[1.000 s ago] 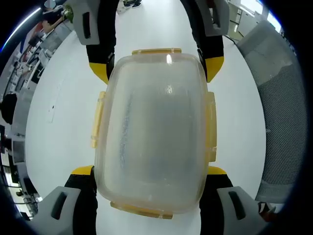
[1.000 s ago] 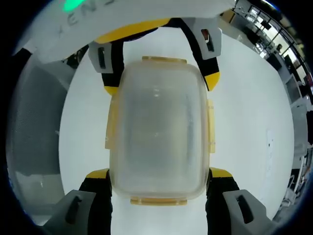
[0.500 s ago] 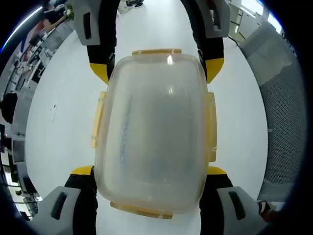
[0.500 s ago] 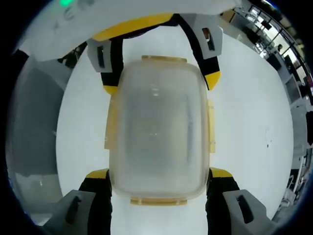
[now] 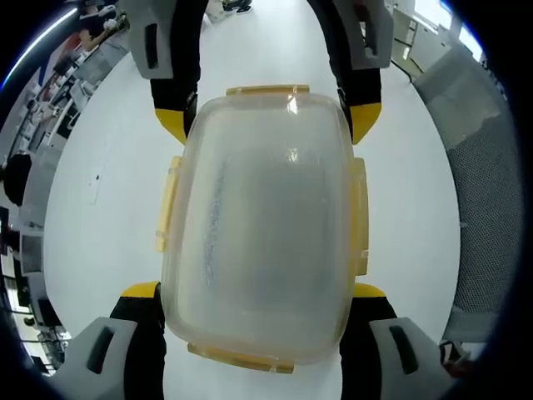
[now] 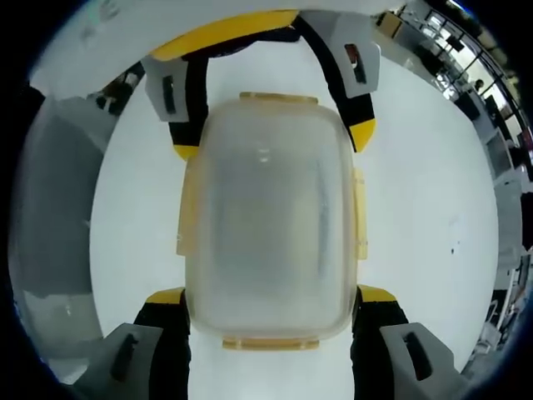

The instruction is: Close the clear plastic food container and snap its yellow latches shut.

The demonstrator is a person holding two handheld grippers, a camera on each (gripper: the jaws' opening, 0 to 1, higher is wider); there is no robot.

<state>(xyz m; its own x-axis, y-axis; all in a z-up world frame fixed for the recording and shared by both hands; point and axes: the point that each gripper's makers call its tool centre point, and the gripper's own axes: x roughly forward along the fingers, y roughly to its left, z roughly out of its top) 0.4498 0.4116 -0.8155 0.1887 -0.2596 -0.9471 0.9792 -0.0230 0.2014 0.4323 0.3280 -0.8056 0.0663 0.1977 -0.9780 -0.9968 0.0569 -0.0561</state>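
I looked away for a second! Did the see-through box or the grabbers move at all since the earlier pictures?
Almost nothing changed. The container sits the same way between the left gripper and the right gripper, one at each end, jaws still against its sides. The white table slid a little behind it, so the cameras moved with the hands. The yellow latches look the same.
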